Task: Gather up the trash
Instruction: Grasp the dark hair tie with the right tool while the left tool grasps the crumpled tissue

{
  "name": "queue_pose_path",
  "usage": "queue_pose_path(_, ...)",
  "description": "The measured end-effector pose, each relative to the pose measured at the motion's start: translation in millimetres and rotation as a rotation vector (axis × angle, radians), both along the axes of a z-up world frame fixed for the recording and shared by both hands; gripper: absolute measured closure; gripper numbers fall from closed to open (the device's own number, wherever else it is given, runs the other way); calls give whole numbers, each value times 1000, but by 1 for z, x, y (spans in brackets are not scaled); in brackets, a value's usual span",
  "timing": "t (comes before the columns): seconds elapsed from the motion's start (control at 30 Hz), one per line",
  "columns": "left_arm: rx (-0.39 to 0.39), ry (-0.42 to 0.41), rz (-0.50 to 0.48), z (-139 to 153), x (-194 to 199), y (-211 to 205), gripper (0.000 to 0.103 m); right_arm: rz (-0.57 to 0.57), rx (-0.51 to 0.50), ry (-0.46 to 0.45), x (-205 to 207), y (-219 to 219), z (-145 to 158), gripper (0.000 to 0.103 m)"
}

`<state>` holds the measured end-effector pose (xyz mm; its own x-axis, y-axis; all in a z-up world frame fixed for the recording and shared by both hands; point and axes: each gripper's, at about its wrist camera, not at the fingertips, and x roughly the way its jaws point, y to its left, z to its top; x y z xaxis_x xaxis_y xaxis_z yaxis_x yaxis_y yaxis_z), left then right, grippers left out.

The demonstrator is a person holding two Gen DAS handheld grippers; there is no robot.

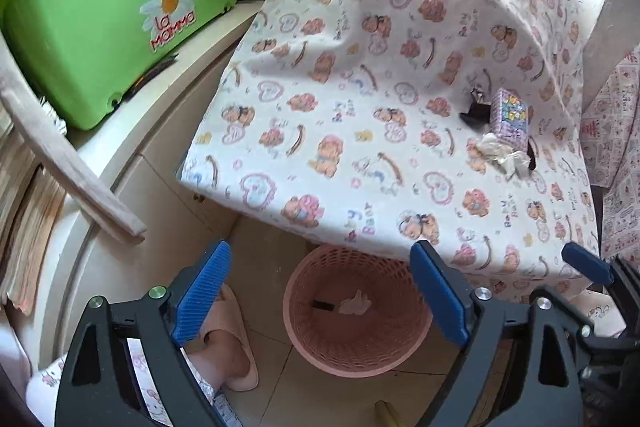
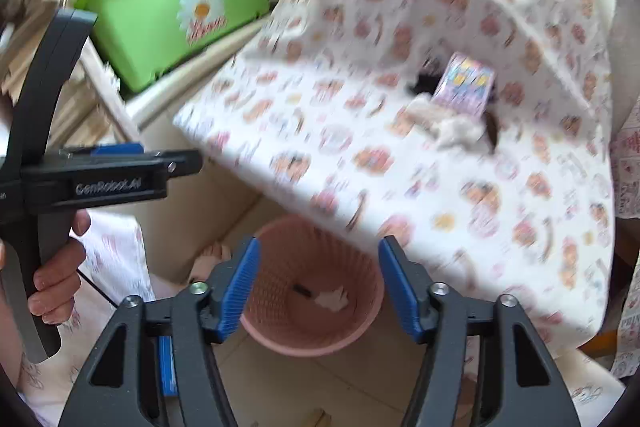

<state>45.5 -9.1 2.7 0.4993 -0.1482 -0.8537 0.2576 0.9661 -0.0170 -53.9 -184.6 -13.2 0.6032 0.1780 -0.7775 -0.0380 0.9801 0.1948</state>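
Trash: two pieces already lie at the bottom of the pink basket [image 1: 357, 311], a crumpled tissue [image 1: 355, 303] and a small dark scrap [image 1: 323, 305]. More waits on the table, on the patterned cloth [image 1: 360, 107]: a crumpled white wad [image 1: 500, 153], a black bit [image 1: 474, 109] and a small purple box [image 1: 510, 117], all bunched together toward the far right side.

The basket stands on the floor, tucked partly under the table's near edge, probably so that items from the tabletop can go straight down into it.

Left gripper [image 1: 320, 291]: jaws wide apart, nothing between the blue pads, basket visible straight through the gap. Right gripper [image 2: 318, 287]: jaws also apart, a bit narrower, empty as well. Both point down over the basket mouth, which fits a drop position rather than a pick.

In the right wrist view, a hand [image 2: 56, 267] grips the left tool's handle.

My read: the next pick is the cluster by the box. The wad is soft and should squash easily under the pads.
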Motion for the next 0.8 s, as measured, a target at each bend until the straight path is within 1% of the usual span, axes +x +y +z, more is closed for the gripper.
queue_pose_path(0.07, 19, -5, -36, 13, 9, -9, 10, -22, 9, -29, 7, -17, 17, 35)
queue_pose_path(0.13, -25, 12, -53, 21, 19, -19, 10, -53, -17, -55, 17, -33, 31, 34)
queue_pose_path(0.17, -37, 22, -58, 24, 25, -22, 10, -75, -31, -65, 23, -40, 38, 35)
queue_pose_path(0.2, -31, 18, -63, 26, 32, -28, 10, -96, -36, -74, 29, -49, 45, 35)
queue_pose_path(0.27, 1, -35, -57, 34, 41, -35, 9, -125, -27, -94, 39, -67, 53, 33)
queue_pose_path(0.3, 8, -58, -48, 37, 44, -36, 6, -132, -24, -96, 46, -73, 56, 33)
queue_pose_path(0.37, -13, -83, -36, 38, 53, -34, 3, -144, -28, -96, 57, -86, 56, 32)
queue_pose_path(0.43, -21, -88, -26, 33, 60, -33, 3, -154, -45, -95, 67, -95, 54, 32)
queue_pose_path(0.53, -1, -79, 0, 16, 66, -31, 2, -185, -48, -87, 77, -108, 39, 32)
queue_pose_path(0.6, 15, -67, 15, 4, 68, -31, 2, -213, -28, -73, 80, -116, 24, 32)
queue_pose_path(0.67, 15, -59, 22, -5, 70, -34, 2, -241, -11, -31, 82, -123, 9, 32)
queue_pose_path(0.73, -18, -42, 16, -10, 73, -38, 2, -239, 26, 11, 87, -130, 0, 32)
queue_pose_path(0.8, -10, -54, 25, -9, 76, -45, 3, -224, 73, 32, 92, -138, -4, 32)
